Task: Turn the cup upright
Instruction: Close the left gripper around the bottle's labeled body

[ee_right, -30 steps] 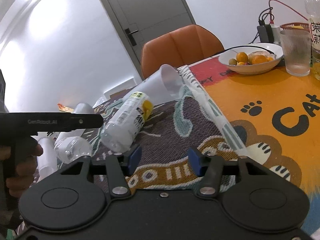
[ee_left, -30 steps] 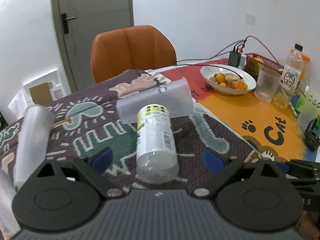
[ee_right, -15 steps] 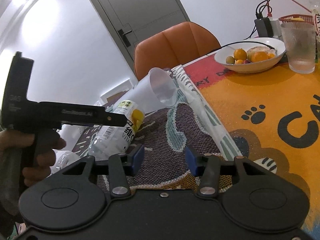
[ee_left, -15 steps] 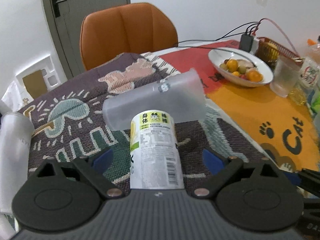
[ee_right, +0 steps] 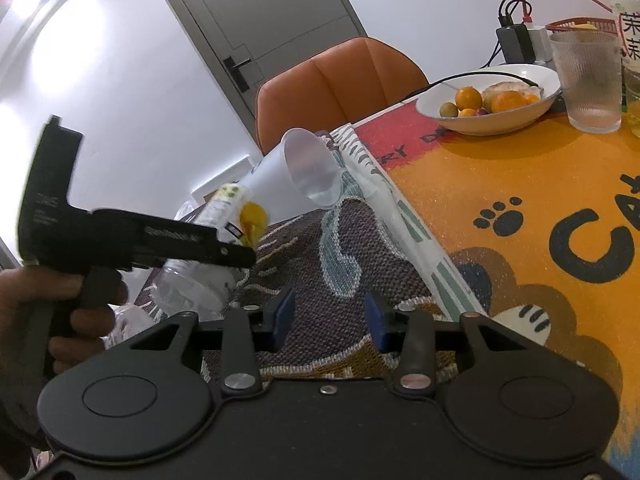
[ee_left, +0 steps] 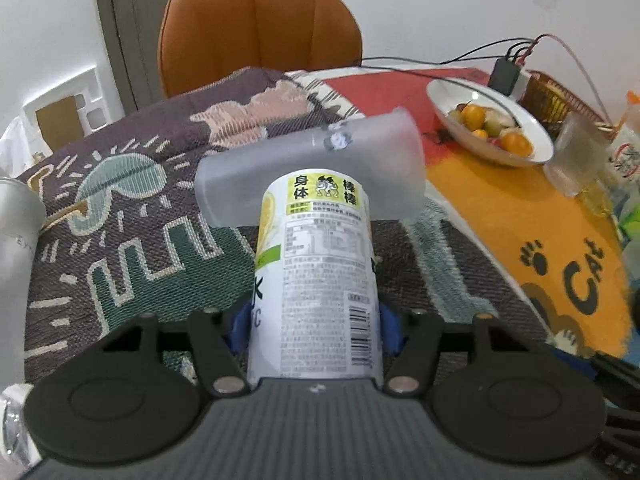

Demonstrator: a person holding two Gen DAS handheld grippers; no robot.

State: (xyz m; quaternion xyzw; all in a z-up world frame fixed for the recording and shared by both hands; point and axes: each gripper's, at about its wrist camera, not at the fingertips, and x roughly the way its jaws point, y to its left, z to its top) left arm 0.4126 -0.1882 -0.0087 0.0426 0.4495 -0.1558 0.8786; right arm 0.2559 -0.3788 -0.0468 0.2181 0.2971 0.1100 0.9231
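Note:
A frosted white plastic cup (ee_left: pixel 308 168) lies on its side on the patterned cloth, mouth toward the right; it also shows in the right wrist view (ee_right: pixel 296 184). A clear bottle with a yellow-and-white label (ee_left: pixel 316 272) lies in front of the cup, its far end against it. My left gripper (ee_left: pixel 314 328) is shut on this bottle, blue pads on both its sides. The left gripper also shows in the right wrist view (ee_right: pixel 244 256). My right gripper (ee_right: pixel 330 316) is open and empty above the cloth, short of the cup.
A white bowl of fruit (ee_left: pixel 488 124), a ribbed glass (ee_right: pixel 588 80), a labelled bottle and a red basket stand on the orange cat mat (ee_right: pixel 520 184) at right. An orange chair (ee_left: pixel 260 24) stands behind the table. A grey tumbler (ee_left: pixel 16 236) lies at far left.
My left gripper moved forward over the bottle and closed on it. My right gripper crept slightly toward the cup and stays open.

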